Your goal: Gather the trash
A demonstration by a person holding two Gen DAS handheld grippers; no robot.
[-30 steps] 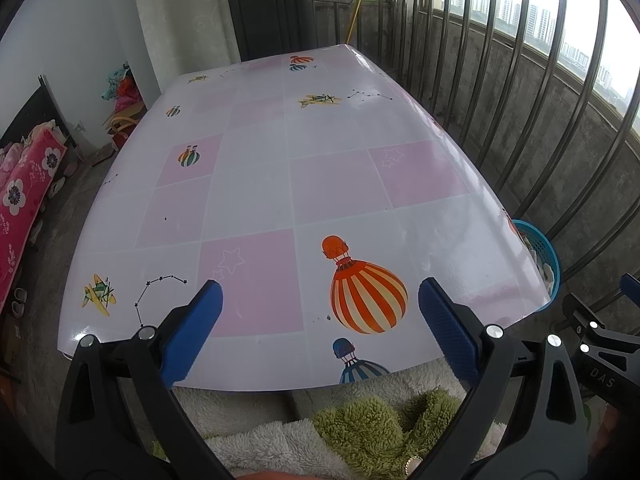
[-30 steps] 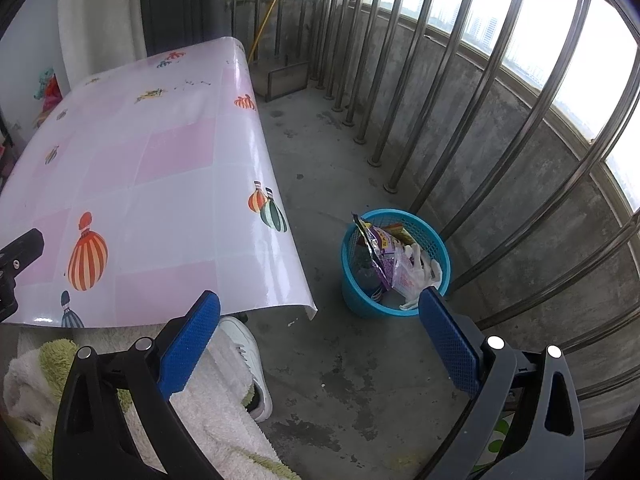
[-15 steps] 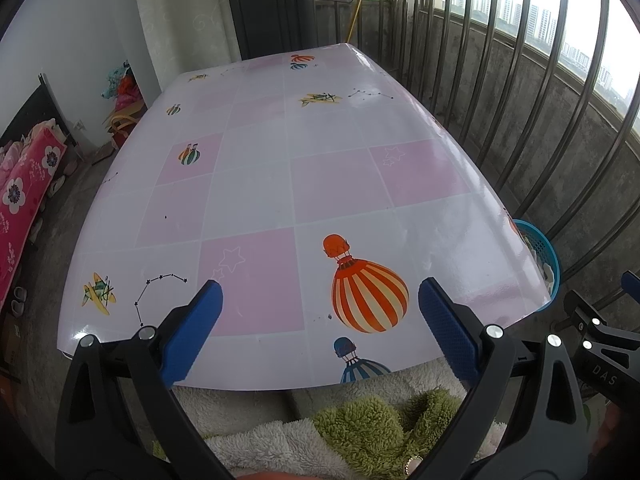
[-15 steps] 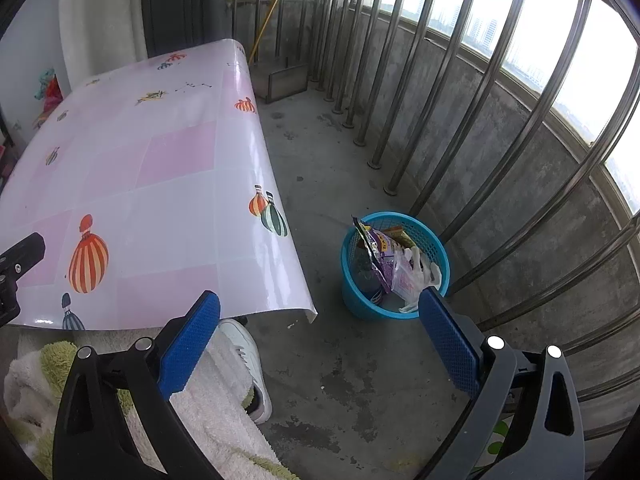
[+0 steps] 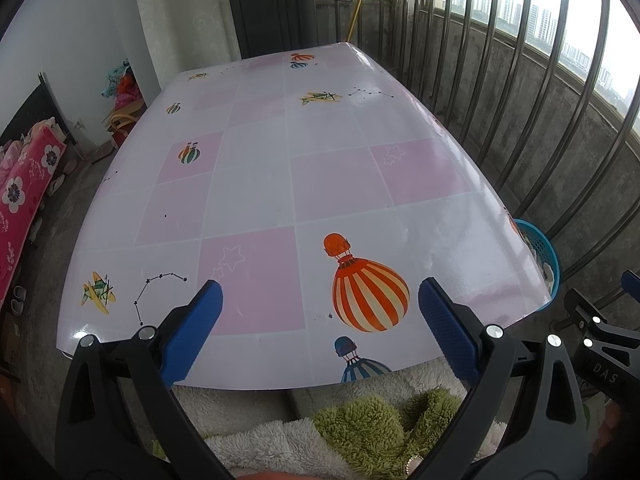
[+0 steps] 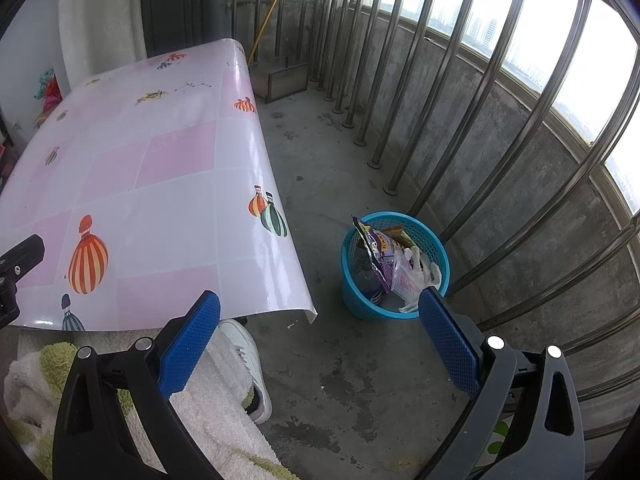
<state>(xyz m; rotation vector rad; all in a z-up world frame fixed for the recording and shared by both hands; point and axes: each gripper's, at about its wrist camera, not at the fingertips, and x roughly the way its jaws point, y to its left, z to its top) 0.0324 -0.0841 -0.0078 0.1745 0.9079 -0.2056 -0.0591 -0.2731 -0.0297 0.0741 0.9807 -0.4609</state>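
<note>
Left gripper [image 5: 318, 316]: my jaws are spread wide, nothing between the blue pads [image 5: 192, 334]; it hangs level, pointing forward, black frame low in its own view. Right gripper [image 6: 318, 328]: jaws likewise spread wide, empty, tilted downward. The two sit side by side and apart; part of my right gripper's black body shows at the right edge of the left view, and the left one's black body shows at the left edge of the right view.
</note>
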